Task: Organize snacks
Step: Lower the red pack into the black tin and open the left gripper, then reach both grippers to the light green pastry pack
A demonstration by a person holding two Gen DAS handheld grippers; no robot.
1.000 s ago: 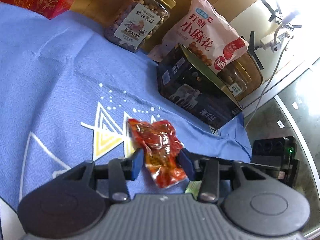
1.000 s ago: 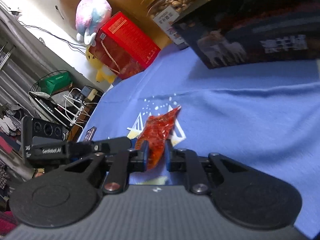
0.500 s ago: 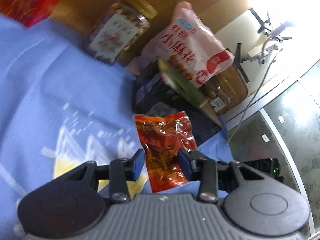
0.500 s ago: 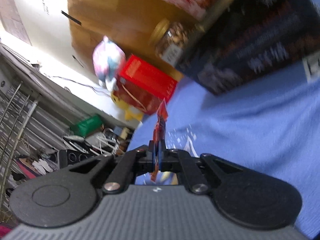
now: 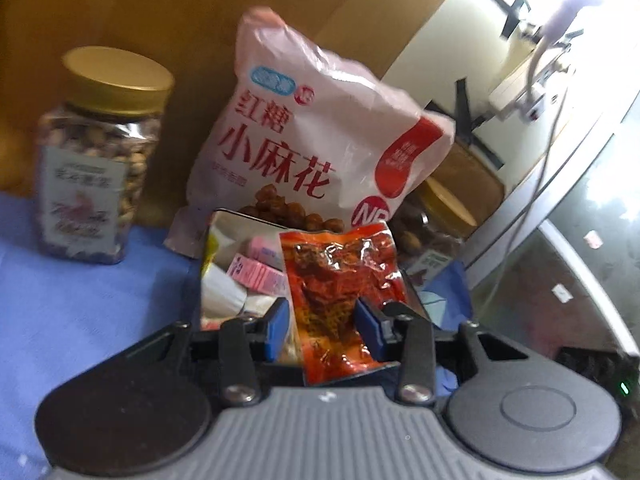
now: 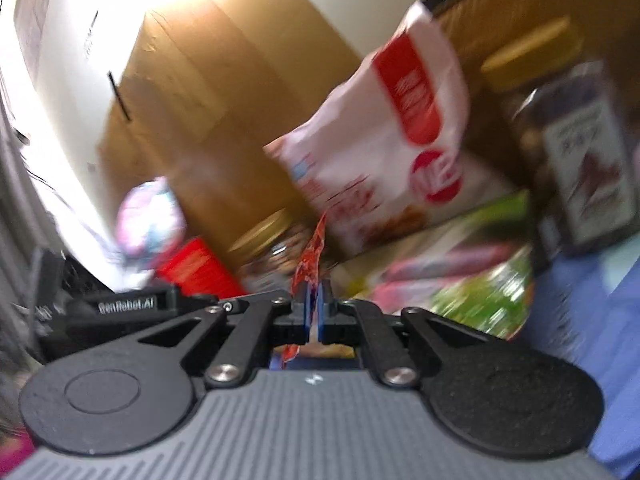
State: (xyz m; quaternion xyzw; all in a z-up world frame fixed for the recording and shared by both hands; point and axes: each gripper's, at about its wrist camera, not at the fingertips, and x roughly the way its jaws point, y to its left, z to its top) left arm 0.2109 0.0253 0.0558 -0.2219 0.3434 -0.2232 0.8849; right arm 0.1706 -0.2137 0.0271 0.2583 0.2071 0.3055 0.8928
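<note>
My right gripper [image 6: 314,308] is pinched nearly shut on the red snack packet [image 6: 310,258]. I see the packet edge-on in the right wrist view, standing up between the blue pads [image 6: 306,306], with a bit of it poking out below the fingers.

In the left wrist view the same red snack packet [image 5: 340,300] shows flat-on, crinkled foil with dark reddish contents. It sits between the blue pads [image 5: 276,328] of my left gripper [image 5: 322,330], whose jaws stand wide; I can't tell if the pads touch it.

The packet hangs over the open box [image 5: 224,264], just in front of its shiny inner wall. Pink small packs [image 5: 256,274] lie inside the box.

Behind the box leans a pink bag of brown-sugar twists [image 5: 316,144] with red Chinese print. A gold-lidded nut jar [image 5: 98,156] stands left of it on the blue tablecloth [image 5: 80,300]. A second gold-lidded jar [image 5: 436,224] is right of the bag, partly hidden. A brown cardboard carton [image 5: 160,12] backs all of it.

The right wrist view is motion-blurred. I make out the bag, both jars and a red box [image 6: 192,264] at far left.
</note>
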